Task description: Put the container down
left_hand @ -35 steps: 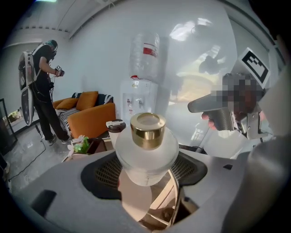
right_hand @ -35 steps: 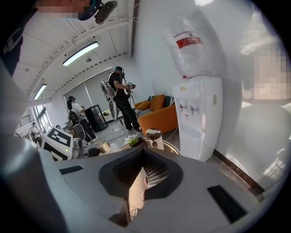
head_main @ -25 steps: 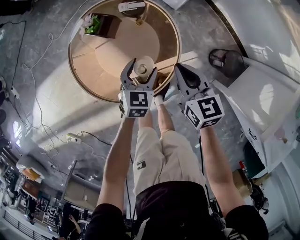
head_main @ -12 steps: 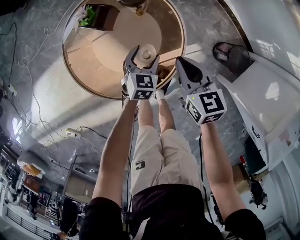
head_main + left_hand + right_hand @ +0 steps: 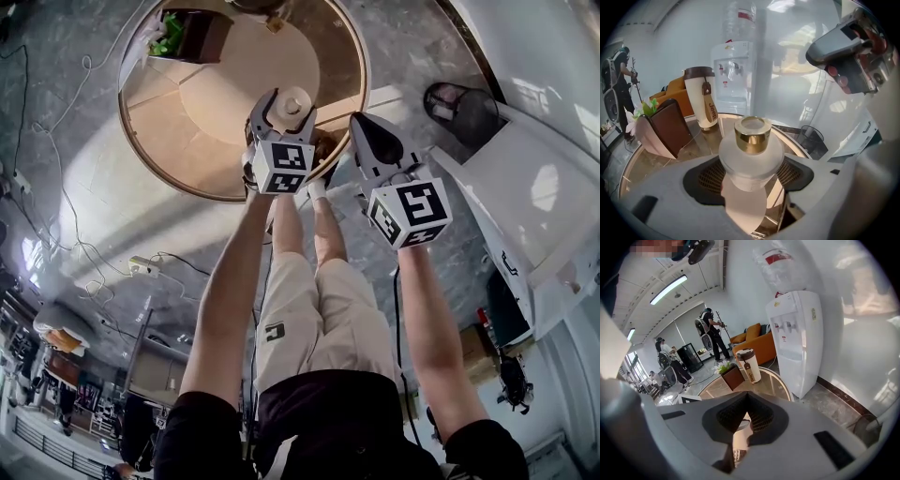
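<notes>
A frosted white container (image 5: 751, 154) with a gold collar sits between the jaws of my left gripper (image 5: 289, 101), which is shut on its body. It hangs upright over the near right part of the round glass table (image 5: 202, 117); whether its base touches the glass is hidden. My right gripper (image 5: 367, 131) is beside it on the right, just outside the table rim, jaws shut with nothing in them. In the right gripper view the pads (image 5: 757, 416) meet at the tip.
A cream and brown tumbler (image 5: 702, 96) and a brown planter box (image 5: 665, 129) stand at the table's far side. A white water dispenser (image 5: 797, 333) and a black wire bin (image 5: 459, 108) are to the right. Cables (image 5: 56, 169) trail over the floor on the left.
My left gripper has carried the container a little farther in over the table. The right gripper has barely moved.
</notes>
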{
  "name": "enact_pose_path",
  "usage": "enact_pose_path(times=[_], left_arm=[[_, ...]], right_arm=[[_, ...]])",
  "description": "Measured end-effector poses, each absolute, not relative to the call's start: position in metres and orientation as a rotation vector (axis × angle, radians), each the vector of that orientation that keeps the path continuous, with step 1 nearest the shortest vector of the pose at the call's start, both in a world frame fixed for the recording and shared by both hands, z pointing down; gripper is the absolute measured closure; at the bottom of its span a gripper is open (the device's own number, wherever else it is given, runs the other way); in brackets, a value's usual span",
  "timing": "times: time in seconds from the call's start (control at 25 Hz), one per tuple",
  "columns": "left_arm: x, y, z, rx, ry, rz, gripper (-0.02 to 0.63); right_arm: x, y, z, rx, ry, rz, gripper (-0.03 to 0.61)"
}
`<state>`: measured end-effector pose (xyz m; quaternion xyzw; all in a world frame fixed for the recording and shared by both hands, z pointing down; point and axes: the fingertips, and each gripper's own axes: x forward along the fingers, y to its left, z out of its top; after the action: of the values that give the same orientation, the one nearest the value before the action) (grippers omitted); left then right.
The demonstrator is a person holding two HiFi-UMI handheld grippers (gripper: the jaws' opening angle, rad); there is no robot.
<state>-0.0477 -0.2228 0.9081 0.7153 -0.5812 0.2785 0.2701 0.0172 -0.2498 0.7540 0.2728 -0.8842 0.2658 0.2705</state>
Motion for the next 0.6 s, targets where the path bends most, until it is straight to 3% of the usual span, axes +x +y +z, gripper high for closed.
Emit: enact_pose_path(times=[0.6], left_arm=[[-0.045,-0.225,0.926,1.919,-1.570,0.798,0.275]], right_arm=[[0.020,-0.251,0.756,0.747,-2.373,0.740,0.575]])
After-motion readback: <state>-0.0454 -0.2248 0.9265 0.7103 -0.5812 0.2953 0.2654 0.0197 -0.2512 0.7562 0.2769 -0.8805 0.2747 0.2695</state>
